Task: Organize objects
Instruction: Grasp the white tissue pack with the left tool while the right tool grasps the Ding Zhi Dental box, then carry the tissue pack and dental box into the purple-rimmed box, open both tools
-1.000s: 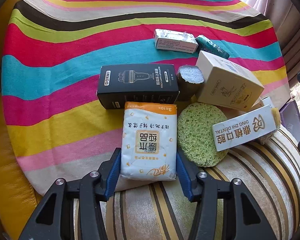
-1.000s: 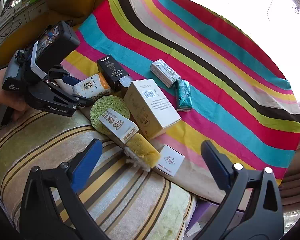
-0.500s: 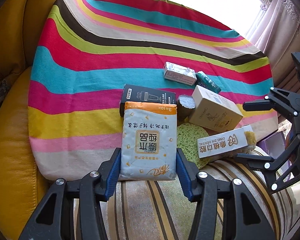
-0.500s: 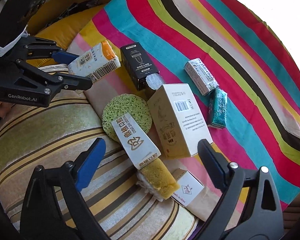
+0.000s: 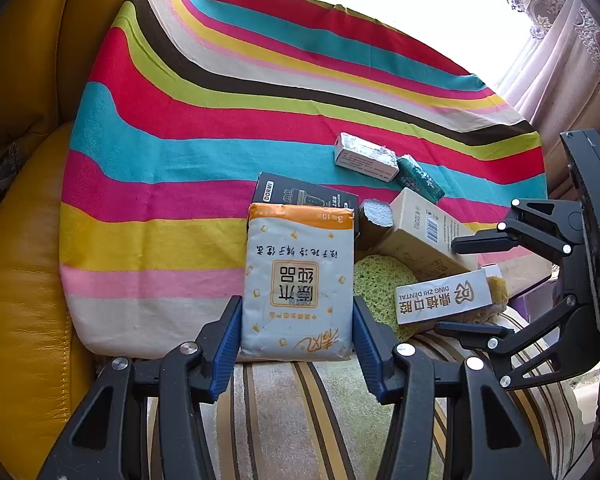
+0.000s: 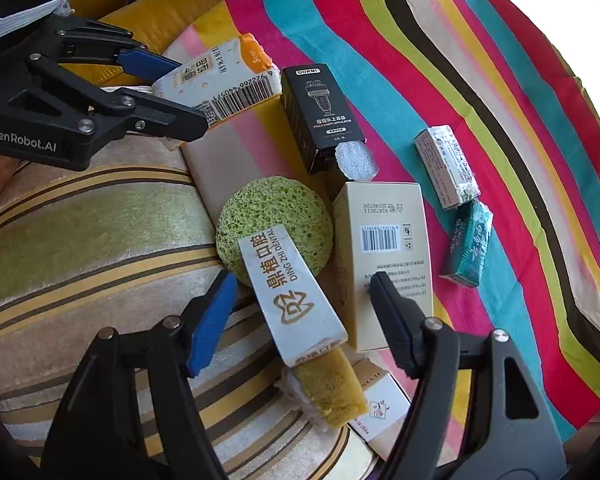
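My left gripper (image 5: 297, 320) is shut on a white-and-orange tissue pack (image 5: 298, 280) and holds it raised above the pile; the pack also shows in the right wrist view (image 6: 220, 84). My right gripper (image 6: 304, 304) is open, its jaws on either side of a white DING ZHI DENTAL box (image 6: 296, 292) that lies across a round green sponge (image 6: 276, 216) and a yellow sponge (image 6: 332, 392). A beige carton (image 6: 384, 256) lies just right of it, beside the right finger.
A black DORMI box (image 6: 320, 116), a small white box (image 6: 446, 166) and a teal packet (image 6: 468, 244) lie on the striped cloth (image 5: 220, 120). A small white box (image 6: 380, 412) sits near the striped cushion (image 6: 80, 248). Yellow leather seat (image 5: 16, 280) at left.
My left gripper has lifted the tissue pack up and back from the pile. My right gripper has moved down and in, and its jaws have narrowed around the dental box.
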`<state>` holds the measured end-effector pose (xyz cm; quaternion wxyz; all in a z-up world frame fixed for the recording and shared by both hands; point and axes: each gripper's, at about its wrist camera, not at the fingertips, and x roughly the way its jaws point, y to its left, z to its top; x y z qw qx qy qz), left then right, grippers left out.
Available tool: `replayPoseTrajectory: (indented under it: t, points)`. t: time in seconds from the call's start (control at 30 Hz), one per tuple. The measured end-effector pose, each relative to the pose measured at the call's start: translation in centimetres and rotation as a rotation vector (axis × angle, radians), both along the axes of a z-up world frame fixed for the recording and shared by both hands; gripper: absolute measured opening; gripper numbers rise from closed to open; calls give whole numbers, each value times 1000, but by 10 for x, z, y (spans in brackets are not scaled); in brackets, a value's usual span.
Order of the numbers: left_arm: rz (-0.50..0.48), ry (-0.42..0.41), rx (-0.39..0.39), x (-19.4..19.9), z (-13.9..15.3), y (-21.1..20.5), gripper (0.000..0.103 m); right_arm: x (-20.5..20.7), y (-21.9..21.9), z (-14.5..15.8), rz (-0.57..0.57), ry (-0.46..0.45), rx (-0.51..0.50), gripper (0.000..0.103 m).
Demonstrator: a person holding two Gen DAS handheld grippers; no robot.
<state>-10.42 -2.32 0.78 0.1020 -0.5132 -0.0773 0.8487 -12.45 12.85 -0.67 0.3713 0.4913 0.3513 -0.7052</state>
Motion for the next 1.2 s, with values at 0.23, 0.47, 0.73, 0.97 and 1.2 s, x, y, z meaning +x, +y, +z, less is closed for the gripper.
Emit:
replayPoseTrajectory:
  t: [0.23, 0.47, 0.73, 0.97, 1.2]
  points:
    - [-2, 6, 7, 4, 3, 2, 53, 6, 10, 5, 3, -17, -6, 59]
    - [-4, 12, 14, 7, 5, 4, 53, 12, 20, 0, -3, -40, 12, 35]
    - [2, 29, 29, 13, 11, 9, 53, 13, 41, 16, -102, -29, -78, 35]
    - [-21, 49, 45, 20, 19, 25, 53, 25, 68, 39, -264, 12, -209, 35]
    - [-85, 64, 47, 28, 26, 58, 53, 30, 92, 50, -441, 59, -305, 35]
